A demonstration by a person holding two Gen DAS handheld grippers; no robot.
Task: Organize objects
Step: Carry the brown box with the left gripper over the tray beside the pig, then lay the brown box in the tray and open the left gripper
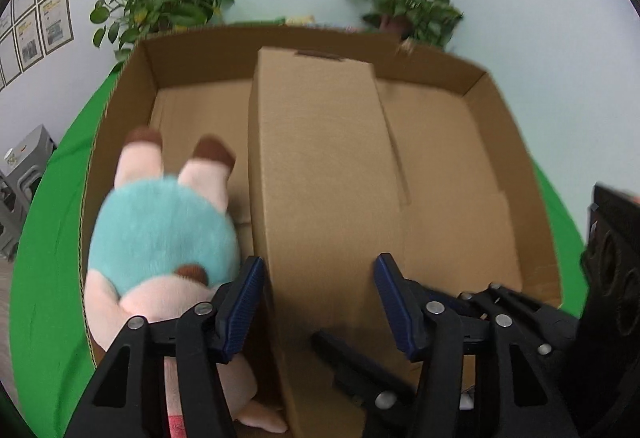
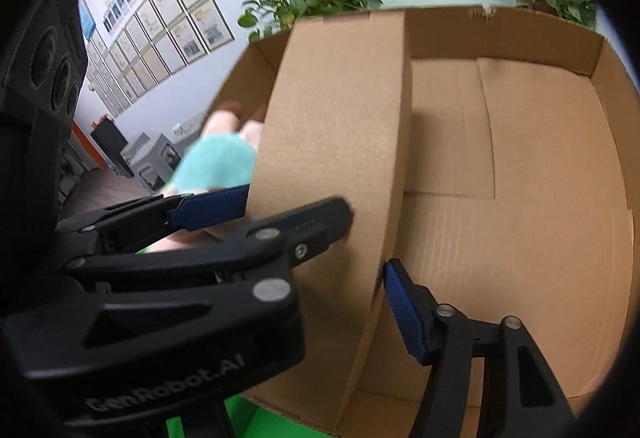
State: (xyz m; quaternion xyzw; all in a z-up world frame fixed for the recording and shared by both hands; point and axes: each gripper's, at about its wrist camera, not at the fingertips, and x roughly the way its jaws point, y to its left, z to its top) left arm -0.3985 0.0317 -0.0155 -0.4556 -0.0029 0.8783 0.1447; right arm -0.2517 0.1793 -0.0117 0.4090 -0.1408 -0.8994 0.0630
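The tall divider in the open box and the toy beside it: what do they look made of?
The divider looks like plain brown corrugated cardboard, matte, with faint ribbing on its face, like the box around it. The toy looks like soft plush fabric: fuzzy teal pile, pale pink limbs, brown tips; blurred.

Each claw, left [image 1: 320,302] and right [image 2: 352,274], comprised matte black plastic linkage arms joined by round silver rivets. The fingers [image 1: 394,302] carried ribbed dark blue pads. The left claw's body bore embossed "GenRobot.AI" lettering.
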